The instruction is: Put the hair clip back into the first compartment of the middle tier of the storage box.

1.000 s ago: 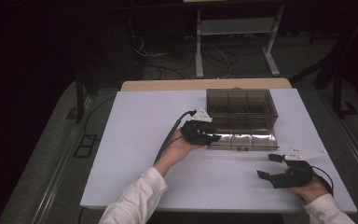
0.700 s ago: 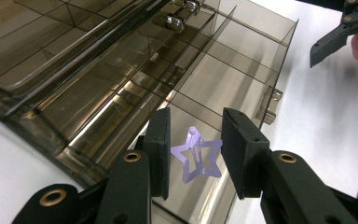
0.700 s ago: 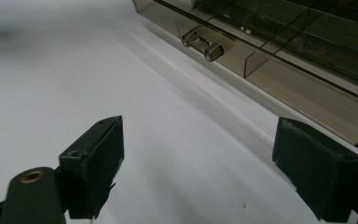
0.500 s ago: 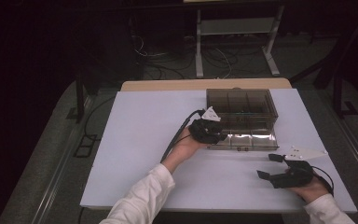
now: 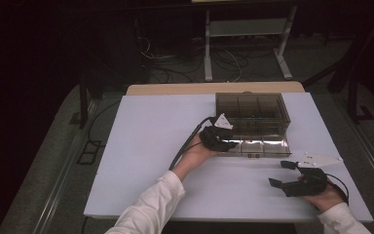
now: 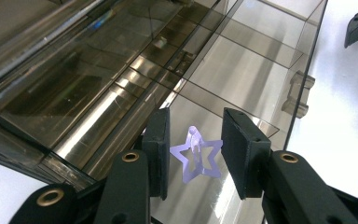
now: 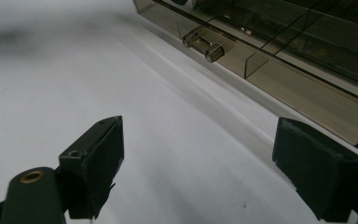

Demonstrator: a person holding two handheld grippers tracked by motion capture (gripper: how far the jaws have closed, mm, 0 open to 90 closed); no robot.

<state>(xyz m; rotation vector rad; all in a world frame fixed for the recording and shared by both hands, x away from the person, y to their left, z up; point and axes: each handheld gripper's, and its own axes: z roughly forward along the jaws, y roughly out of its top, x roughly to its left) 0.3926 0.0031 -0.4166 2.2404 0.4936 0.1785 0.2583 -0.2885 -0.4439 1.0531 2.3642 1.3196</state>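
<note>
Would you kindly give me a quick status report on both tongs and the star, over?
Left tongs shut on purple star, over open smoky box. Right tongs open, empty, on the table. Nothing in the way.

Pale lilac star-shaped piece (image 6: pixel 196 157), upright, over a compartment of the smoky clear box (image 6: pixel 242 70)

The left claw (image 5: pixel 226 145), on an outstretched white-sleeved forearm, angles forward and down with its jaws pressed on a small star shape, while the right claw (image 5: pixel 278 174) rests low, jaws spread wide with nothing between.
</note>
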